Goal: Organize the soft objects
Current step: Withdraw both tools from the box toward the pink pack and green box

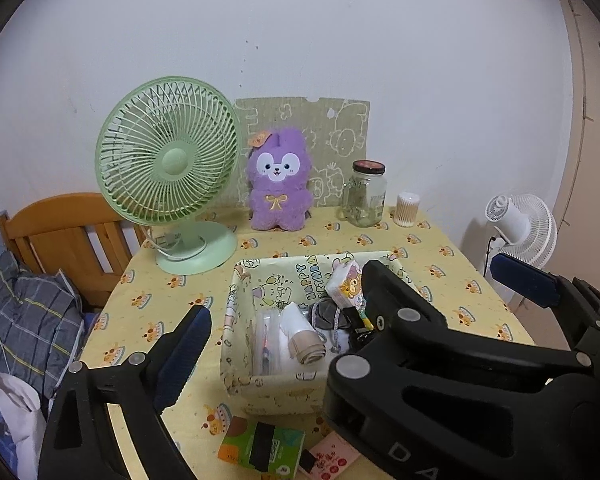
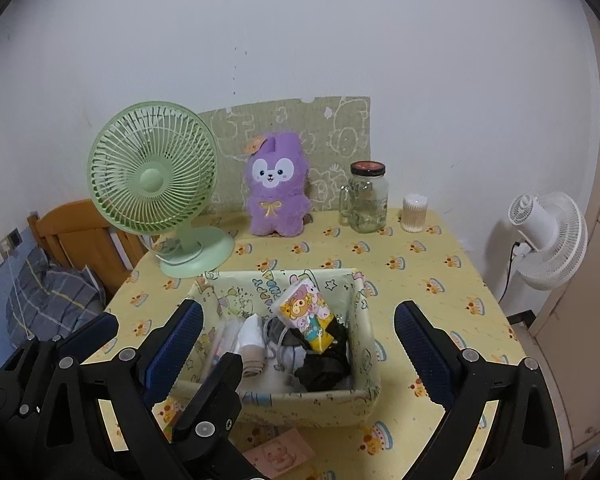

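The left claw [image 1: 364, 300] stands wide apart with nothing between its pads, and the right claw [image 2: 296, 344] is likewise spread and empty; both hang above the near edge of the fabric bin [image 2: 364, 396], which sits on the counter [image 2: 440, 256] just ahead of and below them. Inside the bin, between the claws' fingers as seen from the right wrist, lie the soft things: a printed tissue pack [image 2: 308, 312] propped upright, a rolled white cloth [image 2: 252, 340] to its left, and dark fabric [image 2: 324, 368] that may be socks, though the heap is too jumbled to tell. The bin looks already loaded, so the sensible step is a clean withdrawal, keeping the fingers clear of the floppy rim. Beyond the bin a purple plush rabbit [image 2: 276, 188] stands against the wall, well apart, perhaps next.
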